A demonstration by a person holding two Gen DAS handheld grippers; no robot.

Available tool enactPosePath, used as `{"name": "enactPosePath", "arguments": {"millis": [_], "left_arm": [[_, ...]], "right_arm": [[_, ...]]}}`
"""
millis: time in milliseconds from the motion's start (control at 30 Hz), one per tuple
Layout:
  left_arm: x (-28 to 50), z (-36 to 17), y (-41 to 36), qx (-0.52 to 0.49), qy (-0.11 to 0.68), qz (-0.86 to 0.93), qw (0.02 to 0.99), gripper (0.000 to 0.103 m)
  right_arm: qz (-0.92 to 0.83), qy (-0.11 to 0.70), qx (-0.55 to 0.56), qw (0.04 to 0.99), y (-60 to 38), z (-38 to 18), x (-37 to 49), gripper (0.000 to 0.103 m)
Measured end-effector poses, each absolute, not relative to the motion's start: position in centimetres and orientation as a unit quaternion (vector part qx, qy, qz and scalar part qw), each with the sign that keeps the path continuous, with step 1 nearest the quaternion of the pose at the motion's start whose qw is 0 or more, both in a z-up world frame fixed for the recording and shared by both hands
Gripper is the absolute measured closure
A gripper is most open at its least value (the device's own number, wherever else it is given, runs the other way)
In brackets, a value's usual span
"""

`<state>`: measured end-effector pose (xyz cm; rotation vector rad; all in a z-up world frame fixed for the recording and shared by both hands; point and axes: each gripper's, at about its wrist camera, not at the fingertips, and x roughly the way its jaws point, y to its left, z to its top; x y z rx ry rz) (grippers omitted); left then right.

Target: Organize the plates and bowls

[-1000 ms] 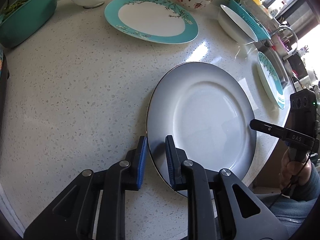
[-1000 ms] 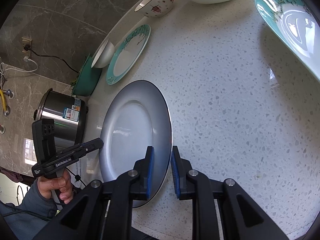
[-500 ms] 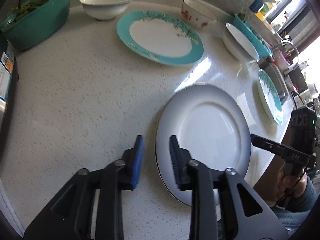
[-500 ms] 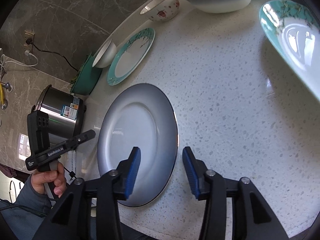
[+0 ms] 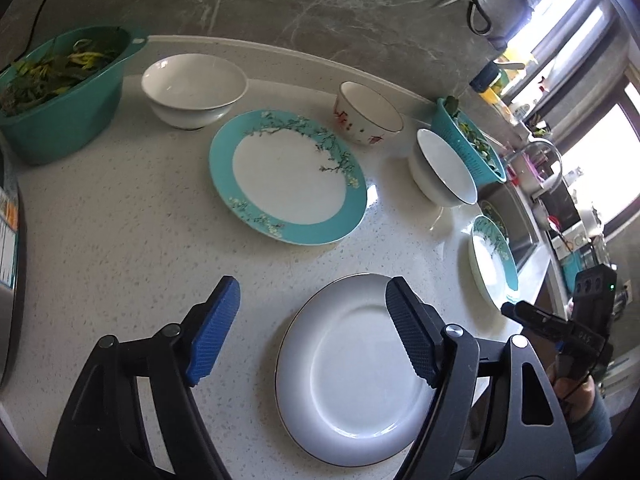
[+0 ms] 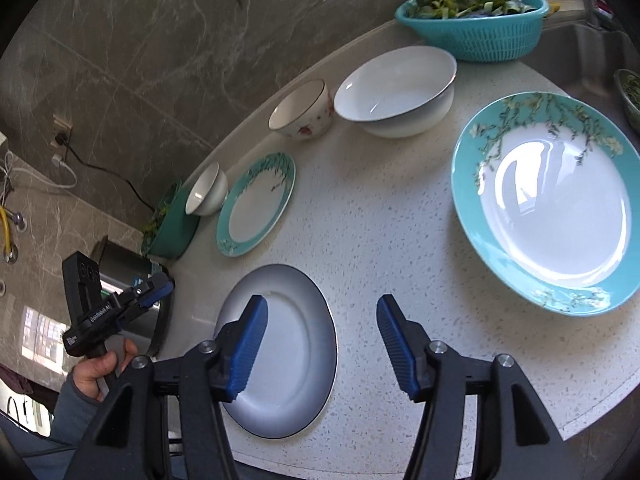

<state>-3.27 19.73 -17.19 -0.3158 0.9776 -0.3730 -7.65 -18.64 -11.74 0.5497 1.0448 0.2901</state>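
Note:
A grey-white plate (image 5: 352,368) (image 6: 286,352) lies flat on the speckled counter near its front edge. My left gripper (image 5: 312,332) is open and empty above the plate's left side. My right gripper (image 6: 320,348) is open and empty above its right side. A teal-rimmed plate (image 5: 288,176) (image 6: 256,208) lies further back, a second teal-rimmed plate (image 5: 492,264) (image 6: 548,200) to the right. A white bowl (image 5: 192,88) (image 6: 206,190), a red-flowered bowl (image 5: 368,114) (image 6: 302,110) and a wide white bowl (image 5: 442,168) (image 6: 396,88) stand along the back.
A teal basin of greens (image 5: 60,84) stands at the back left and a teal colander of greens (image 6: 472,20) at the back right by the sink (image 6: 588,44). A steel cooker (image 6: 132,284) stands at the left. The counter edge (image 6: 400,464) runs close in front.
Both grippers have let go of the grey-white plate, opened wide and pulled back and up. The plate now lies flat on the counter.

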Motion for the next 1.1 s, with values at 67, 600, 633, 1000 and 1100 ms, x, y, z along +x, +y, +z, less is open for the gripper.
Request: {"name": "enactPosePath", "arguments": {"millis": [67, 600, 633, 1000, 1100], "left_arm": [[-3.0, -17.1, 19.3, -0.147, 0.463, -0.179, 0.855, 0.029], [-0.5, -18.2, 19.8, -0.182, 0.492, -0.099, 0.846, 0.029], [-0.4, -18.2, 20.2, -0.187, 0.491, -0.088, 0.846, 0.029], [1.3, -17.7, 21.9, -0.208, 0.482, -0.042, 0.850, 0.029], [1.9, -17.7, 21.8, -0.213, 0.480, -0.047, 0.850, 0.029]], "right_arm": [[0.132, 0.485, 0.267, 0.822, -19.0, -11.3, -7.8, 0.042], [0.198, 0.488, 0.283, 0.802, -20.2, -11.7, -1.0, 0.039], [0.209, 0.491, 0.282, 0.797, -20.0, -11.8, -0.2, 0.039], [0.303, 0.501, 0.271, 0.764, -16.1, -11.0, 7.1, 0.037], [0.309, 0.504, 0.276, 0.758, -15.2, -11.3, 8.0, 0.033]]}}
